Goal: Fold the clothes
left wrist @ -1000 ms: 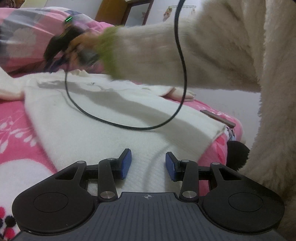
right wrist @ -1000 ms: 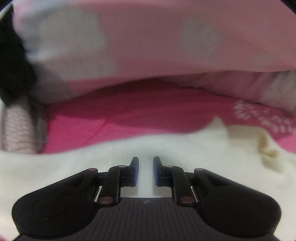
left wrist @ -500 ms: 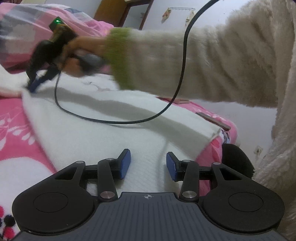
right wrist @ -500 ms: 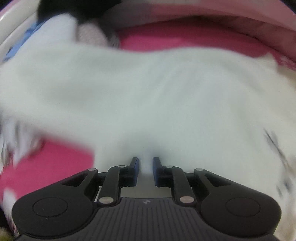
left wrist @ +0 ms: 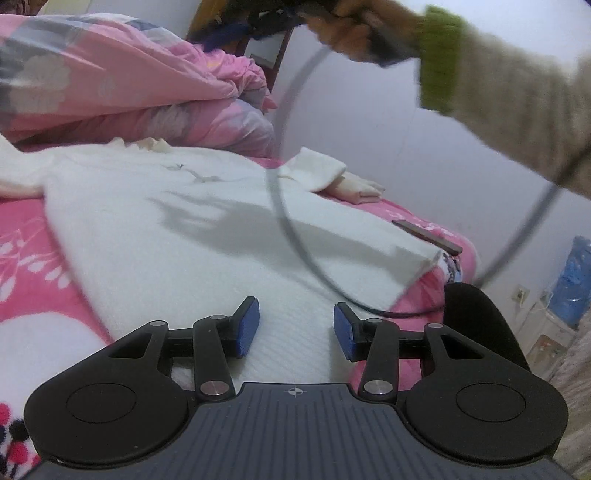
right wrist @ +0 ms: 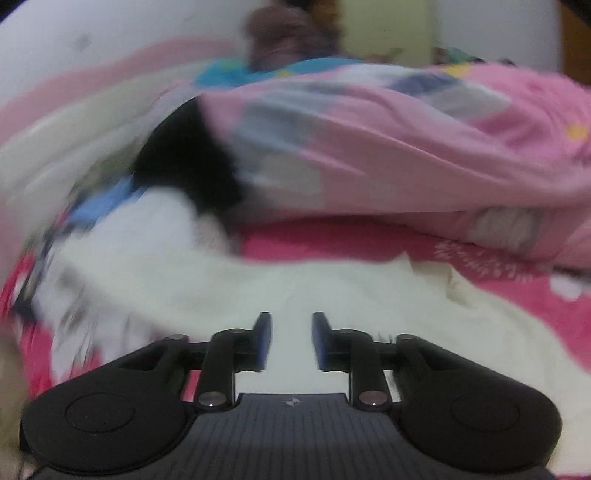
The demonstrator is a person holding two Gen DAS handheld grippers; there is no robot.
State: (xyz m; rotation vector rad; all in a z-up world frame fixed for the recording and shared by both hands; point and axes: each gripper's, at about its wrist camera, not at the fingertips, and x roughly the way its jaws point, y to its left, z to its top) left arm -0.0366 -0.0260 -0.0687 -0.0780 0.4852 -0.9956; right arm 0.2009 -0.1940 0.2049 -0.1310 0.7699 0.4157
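A white knit sweater [left wrist: 184, 229] lies flat on the pink bed, collar toward the quilt and hem toward me. Its right sleeve [left wrist: 321, 173] is folded in beside the body, and the left sleeve [left wrist: 18, 177] trails off to the left. My left gripper [left wrist: 295, 328] hovers open just over the hem, with nothing between its blue pads. My right gripper [left wrist: 236, 31] is held high above the bed by a hand in a fuzzy cream sleeve. In its own blurred view the right gripper [right wrist: 291, 339] stands open above the sweater [right wrist: 332, 295], holding nothing.
A bunched pink quilt [left wrist: 110, 85] fills the back of the bed. A black cable [left wrist: 291, 229] swings over the sweater. A dark flat object [left wrist: 428, 236] lies near the right bed edge, with a black chair back [left wrist: 480, 317] beyond. Dark clothing [right wrist: 188, 166] sits under the quilt.
The right gripper rose from the sweater's left shoulder to high above the bed, and its jaws widened a little. The cable swung with it. The left gripper stayed put.
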